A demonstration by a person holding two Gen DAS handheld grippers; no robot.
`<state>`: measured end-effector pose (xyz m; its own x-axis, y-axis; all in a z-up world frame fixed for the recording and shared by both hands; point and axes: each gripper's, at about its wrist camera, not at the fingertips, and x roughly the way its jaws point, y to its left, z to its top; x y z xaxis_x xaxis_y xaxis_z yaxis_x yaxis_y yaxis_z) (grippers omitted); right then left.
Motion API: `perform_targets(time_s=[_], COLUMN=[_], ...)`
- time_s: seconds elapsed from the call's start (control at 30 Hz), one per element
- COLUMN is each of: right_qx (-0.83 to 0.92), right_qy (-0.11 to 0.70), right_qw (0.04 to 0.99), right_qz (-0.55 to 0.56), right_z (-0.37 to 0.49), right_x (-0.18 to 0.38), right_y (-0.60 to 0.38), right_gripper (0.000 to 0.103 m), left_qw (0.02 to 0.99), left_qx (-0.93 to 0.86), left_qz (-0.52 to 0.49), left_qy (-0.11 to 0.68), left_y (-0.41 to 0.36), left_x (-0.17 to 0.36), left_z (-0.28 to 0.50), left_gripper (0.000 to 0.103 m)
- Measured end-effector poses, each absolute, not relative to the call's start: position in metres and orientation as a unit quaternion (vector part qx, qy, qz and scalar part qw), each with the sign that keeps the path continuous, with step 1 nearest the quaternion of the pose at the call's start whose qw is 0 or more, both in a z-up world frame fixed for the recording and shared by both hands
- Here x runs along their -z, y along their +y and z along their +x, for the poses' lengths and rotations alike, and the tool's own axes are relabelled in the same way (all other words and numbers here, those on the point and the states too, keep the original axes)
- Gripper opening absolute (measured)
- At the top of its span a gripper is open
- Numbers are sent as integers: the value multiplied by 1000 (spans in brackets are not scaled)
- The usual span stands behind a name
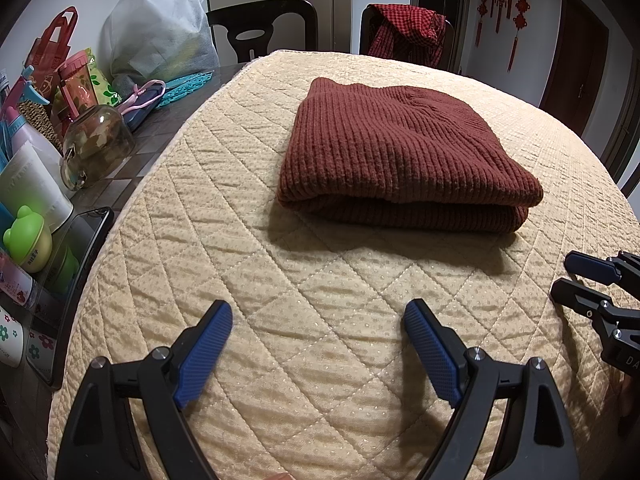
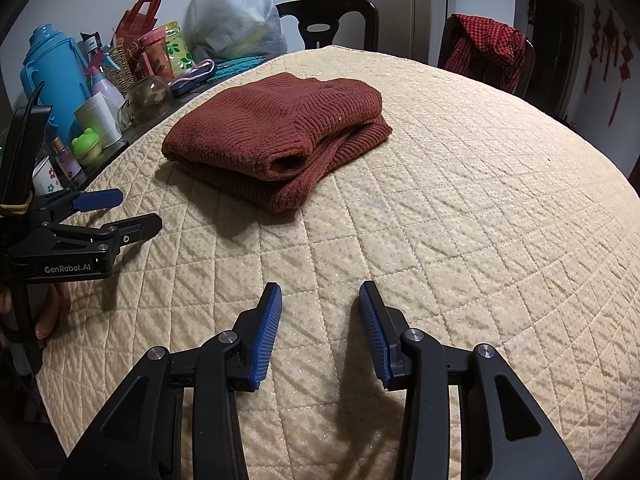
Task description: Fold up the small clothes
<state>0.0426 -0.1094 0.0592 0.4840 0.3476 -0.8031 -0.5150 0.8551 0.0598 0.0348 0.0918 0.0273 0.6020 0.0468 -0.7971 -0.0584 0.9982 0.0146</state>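
Note:
A rust-red ribbed knit garment [image 1: 396, 152] lies folded in a thick rectangle on the cream quilted cover [image 1: 312, 300]. It also shows in the right wrist view [image 2: 276, 136], with a rolled sleeve opening facing me. My left gripper [image 1: 318, 316] is open and empty, hovering over the quilt short of the garment. My right gripper [image 2: 320, 296] is open and empty, also short of it. Each gripper shows in the other's view: the right gripper [image 1: 568, 276] at the right edge, the left gripper [image 2: 138, 210] at the left edge.
Clutter stands along the table's left side: a glass jar [image 1: 96, 144], a phone [image 1: 80, 264], bottles, a blue thermos [image 2: 52, 72], a white bag [image 1: 160, 28]. Two dark chairs [image 1: 260, 24] stand behind, one draped with a red checked cloth [image 1: 408, 32].

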Motion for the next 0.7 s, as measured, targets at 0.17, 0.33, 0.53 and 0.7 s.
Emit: perform_targets(time_s=[0.17,0.33,0.53,0.7], right_qx=[-252,-252,-252,-252], right_qy=[441,441,441,441], right_qw=[856,856,856,856], right_qz=[-94,-94,-94,-94], right_z=[43,42,43,43], right_x=[-60,-60,-60,-60], right_y=[-109,-109,-110,-110], right_gripper=[41,42,42,42], left_qw=[895,895,895,895], left_qx=[-29,-29,-29,-29], left_qz=[-6,-6,-7,-7], left_qy=[445,445,445,445], left_y=[92,92,91,91], left_x=[-27,-27,-27,-27], left_z=[35,35,34,34], left_gripper=[90,90,90,90])
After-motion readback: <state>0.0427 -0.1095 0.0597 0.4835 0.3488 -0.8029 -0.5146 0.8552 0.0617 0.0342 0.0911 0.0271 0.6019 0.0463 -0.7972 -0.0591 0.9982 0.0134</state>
